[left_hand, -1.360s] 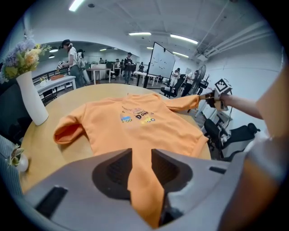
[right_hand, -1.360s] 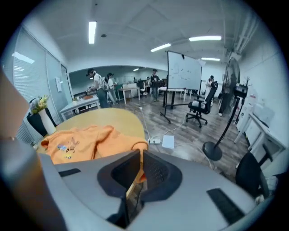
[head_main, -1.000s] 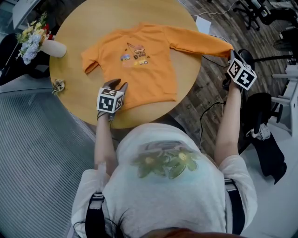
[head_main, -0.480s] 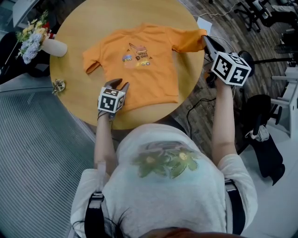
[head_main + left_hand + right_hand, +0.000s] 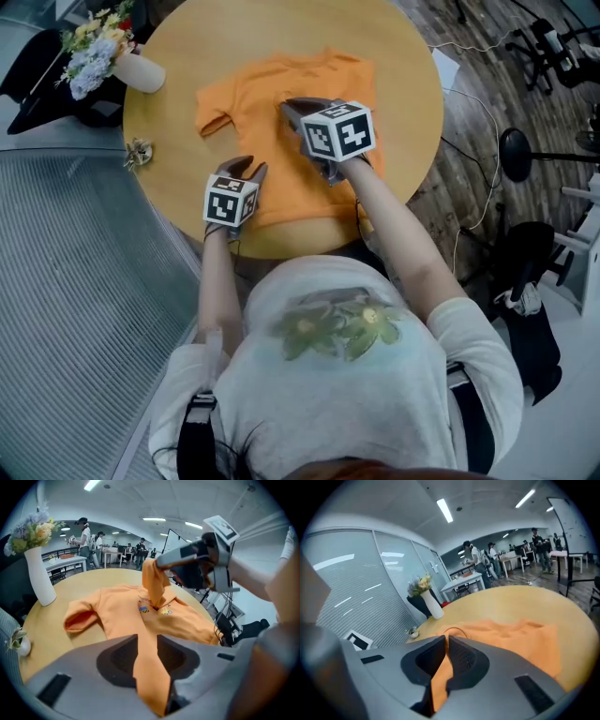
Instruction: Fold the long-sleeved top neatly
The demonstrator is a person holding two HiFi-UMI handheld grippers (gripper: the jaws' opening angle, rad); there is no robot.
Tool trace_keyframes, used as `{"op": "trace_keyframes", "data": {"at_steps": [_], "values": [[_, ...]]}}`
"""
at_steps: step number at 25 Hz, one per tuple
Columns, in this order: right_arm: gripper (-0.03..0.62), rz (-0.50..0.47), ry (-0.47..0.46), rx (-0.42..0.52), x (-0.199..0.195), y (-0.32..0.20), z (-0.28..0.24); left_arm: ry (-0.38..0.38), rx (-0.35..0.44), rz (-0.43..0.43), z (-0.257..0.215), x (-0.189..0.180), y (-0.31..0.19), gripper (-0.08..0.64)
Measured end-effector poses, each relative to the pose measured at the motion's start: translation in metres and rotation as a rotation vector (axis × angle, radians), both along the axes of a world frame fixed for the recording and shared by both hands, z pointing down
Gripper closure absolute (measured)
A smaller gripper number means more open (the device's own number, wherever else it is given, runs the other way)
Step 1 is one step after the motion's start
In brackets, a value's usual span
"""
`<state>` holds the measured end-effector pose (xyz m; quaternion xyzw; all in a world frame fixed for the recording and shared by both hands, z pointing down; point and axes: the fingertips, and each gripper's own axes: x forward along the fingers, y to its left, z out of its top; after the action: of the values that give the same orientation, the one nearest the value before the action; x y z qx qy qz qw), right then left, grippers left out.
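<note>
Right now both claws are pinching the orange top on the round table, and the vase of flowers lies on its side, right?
No: the vase of flowers stands upright, as the left gripper view shows. The rest is right: the left claw and the right claw both pinch the orange top on the round table.

A big office: white desks, wheeled chairs, glass walls, strip lights, people standing about.

round wooden table, orange top, vase
</note>
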<state>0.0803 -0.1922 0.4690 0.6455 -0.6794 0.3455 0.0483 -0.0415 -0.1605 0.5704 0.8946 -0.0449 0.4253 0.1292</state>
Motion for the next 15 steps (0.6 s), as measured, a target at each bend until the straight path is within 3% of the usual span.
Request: {"op": "trace_keyframes", "data": {"at_steps": [4,7,12,15], "values": [[0.544,-0.052,-0.025,-0.099,-0.026,-0.002,0.062,0.026,-0.044,-0.05,0.001,-0.002,0.0,0.442],[0.451,-0.067,-0.07,-0.102,-0.029,0.008,0.066,0.064,-0.108,-0.118,0.002,-0.002,-0.005,0.439],[0.449,-0.027,-0.024,-0.138,0.006,0.046,0.07,0.064,-0.147,-0.198,0.016,0.007,-0.024,0.379],[0.449,0.029,-0.021,-0.185,0.029,0.074,0.083,0.11,-0.176,-0.281,0.016,0.026,-0.043,0.37]]}}
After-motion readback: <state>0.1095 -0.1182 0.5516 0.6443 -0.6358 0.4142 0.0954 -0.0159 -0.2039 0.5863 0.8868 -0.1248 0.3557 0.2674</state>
